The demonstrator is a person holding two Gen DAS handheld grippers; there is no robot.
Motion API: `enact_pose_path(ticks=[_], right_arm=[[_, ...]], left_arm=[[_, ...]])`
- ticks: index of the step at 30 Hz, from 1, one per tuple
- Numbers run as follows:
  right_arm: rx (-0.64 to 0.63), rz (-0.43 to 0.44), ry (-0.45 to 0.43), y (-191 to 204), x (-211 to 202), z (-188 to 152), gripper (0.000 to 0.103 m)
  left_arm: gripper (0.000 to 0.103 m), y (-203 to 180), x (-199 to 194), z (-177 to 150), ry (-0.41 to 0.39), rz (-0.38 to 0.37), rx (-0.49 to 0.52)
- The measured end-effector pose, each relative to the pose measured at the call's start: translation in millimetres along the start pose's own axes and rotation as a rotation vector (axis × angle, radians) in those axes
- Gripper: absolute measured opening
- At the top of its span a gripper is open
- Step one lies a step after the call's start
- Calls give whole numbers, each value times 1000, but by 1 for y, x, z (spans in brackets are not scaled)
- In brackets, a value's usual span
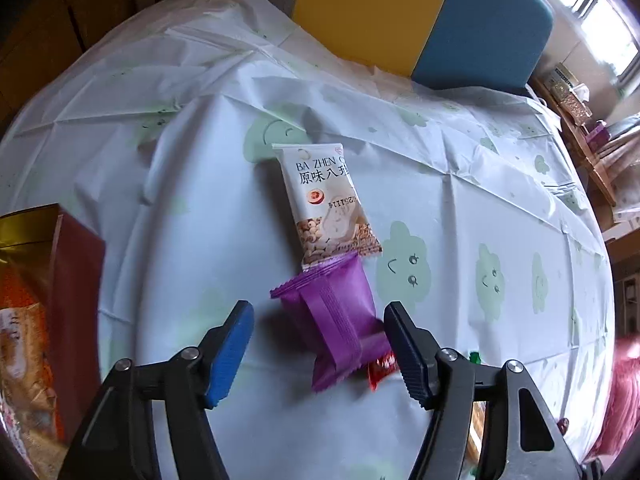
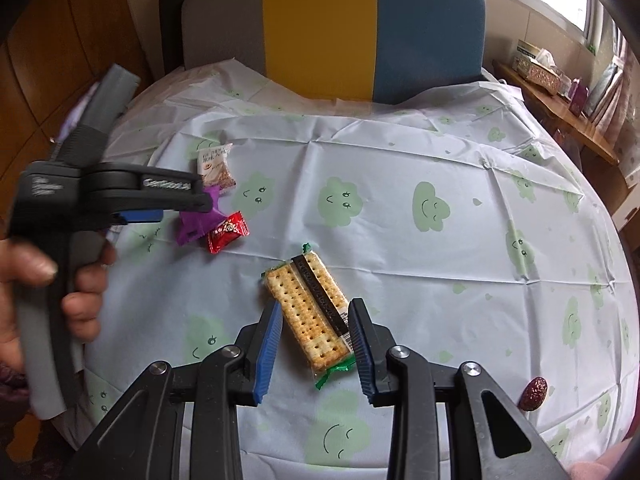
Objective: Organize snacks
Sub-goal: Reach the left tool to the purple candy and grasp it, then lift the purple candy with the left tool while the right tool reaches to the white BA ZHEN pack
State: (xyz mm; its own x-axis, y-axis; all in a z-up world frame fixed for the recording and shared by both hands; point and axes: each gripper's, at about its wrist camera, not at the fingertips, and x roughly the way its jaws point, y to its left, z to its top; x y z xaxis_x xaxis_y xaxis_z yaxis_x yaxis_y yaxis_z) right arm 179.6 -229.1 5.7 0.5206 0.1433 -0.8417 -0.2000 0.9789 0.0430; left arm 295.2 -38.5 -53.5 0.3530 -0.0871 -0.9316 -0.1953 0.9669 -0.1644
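A purple snack packet [image 1: 336,320] lies on the clouded tablecloth between the fingers of my left gripper [image 1: 320,312], which is open; the left pad stands clear of it. Beyond it lies a white packet [image 1: 326,200], and a red candy [image 1: 380,370] peeks out by the right finger. In the right wrist view a hand holds the left gripper [image 2: 180,210] over the purple packet [image 2: 196,224], next to the red candy [image 2: 228,232] and the white packet [image 2: 216,168]. My right gripper [image 2: 316,306] is shut on a clear cracker packet [image 2: 308,304] resting on the cloth.
A red-and-gold bag [image 1: 40,300] stands at the table's left edge. A dark red date [image 2: 534,394] lies near the right front. A yellow-and-blue chair back [image 2: 360,32] rises behind the table [image 2: 400,160]. A wooden shelf with boxes [image 2: 540,68] runs along the right.
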Motion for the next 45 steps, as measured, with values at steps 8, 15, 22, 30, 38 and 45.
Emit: enact_pose_path(ticks=[8,15,22,30,38,45], right_arm=[[1,0,0,0,0,1,34],[6,-12,4,-3,2,1,34],[-6,-28,5,-2,3,-1,35],[-30,-52,13,1,4,-6,34],[-41,-33,34,3,10,-9,34],[-109,32,75,24,20,-13,34]], left_arm=[[66,-9,8,-1,-12,34,39],[39,-6,-3,-20,-52,59,124],[39,8,-37,-94,-138,76,247],[39,13,-58,-188,-223,82,430],[38,40,-74,-224,-265,4,464],[38,49,-78,-235,-293,-54,476]])
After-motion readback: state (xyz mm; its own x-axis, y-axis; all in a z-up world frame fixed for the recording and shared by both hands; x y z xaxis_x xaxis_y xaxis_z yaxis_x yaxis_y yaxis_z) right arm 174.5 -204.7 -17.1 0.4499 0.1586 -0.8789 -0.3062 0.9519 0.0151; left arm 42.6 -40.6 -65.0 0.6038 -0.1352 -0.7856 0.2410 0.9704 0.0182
